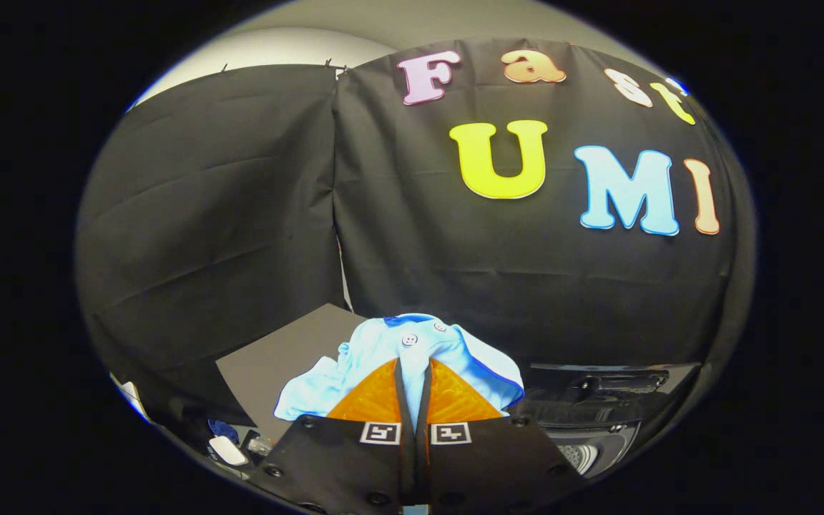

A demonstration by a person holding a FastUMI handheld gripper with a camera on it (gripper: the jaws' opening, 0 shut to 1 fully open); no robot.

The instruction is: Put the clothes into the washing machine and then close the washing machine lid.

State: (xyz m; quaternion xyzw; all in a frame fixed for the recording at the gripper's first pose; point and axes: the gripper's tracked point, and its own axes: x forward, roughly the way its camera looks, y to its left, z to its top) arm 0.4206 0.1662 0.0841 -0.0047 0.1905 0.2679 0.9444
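One shirt hangs pinched between the gripper's closed fingers, lifted clear — the carrying step. Next, I judge, swing right and down to the washer — its lid stands open — then release.

one light blue garment is counted, pinched between the two fingers of one gripper; two buttons are seen on it, and one washing machine.
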